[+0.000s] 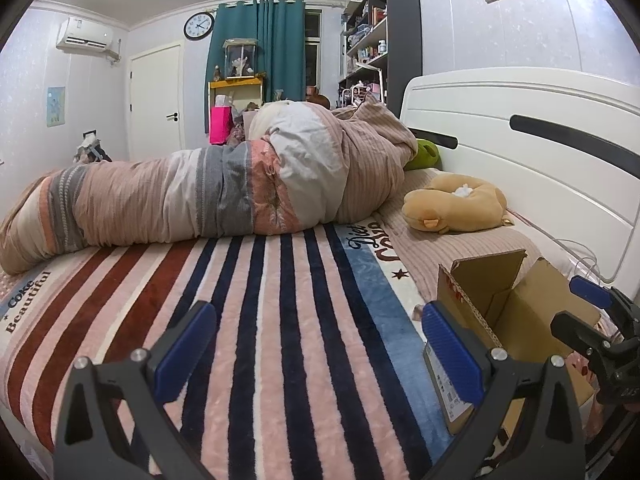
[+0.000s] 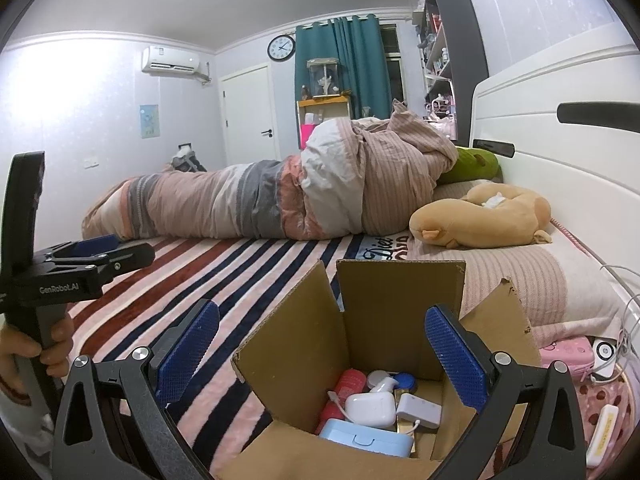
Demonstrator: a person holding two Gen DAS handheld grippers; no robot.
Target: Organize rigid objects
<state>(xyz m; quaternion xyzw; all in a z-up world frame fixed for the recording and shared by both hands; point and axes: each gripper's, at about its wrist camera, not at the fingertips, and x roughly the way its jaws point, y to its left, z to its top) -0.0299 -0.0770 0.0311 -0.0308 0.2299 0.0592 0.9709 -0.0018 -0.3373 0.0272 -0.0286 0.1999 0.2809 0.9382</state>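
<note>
Here, right hand-held gripper (image 2: 322, 354) gaping over cardboard box (image 2: 384, 320), left hand-held gripper (image 1: 318, 354) likewise spread, empty.

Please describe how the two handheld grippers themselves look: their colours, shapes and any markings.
Both grippers, left and right, have black angular frames with triangular cut-outs and silver round bolts. Their fingers carry blue textured pads. The right wrist view shows white "GenRobot.AI" lettering on the left gripper's black body, above its black handle.

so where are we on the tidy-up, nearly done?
Mostly done, it seems: the cardboard box already holds a light blue case, a white charger, a red tube and more. Both the left gripper and right gripper are open and empty. Left: the yellow-white item and pink pouch beside the box.
</note>
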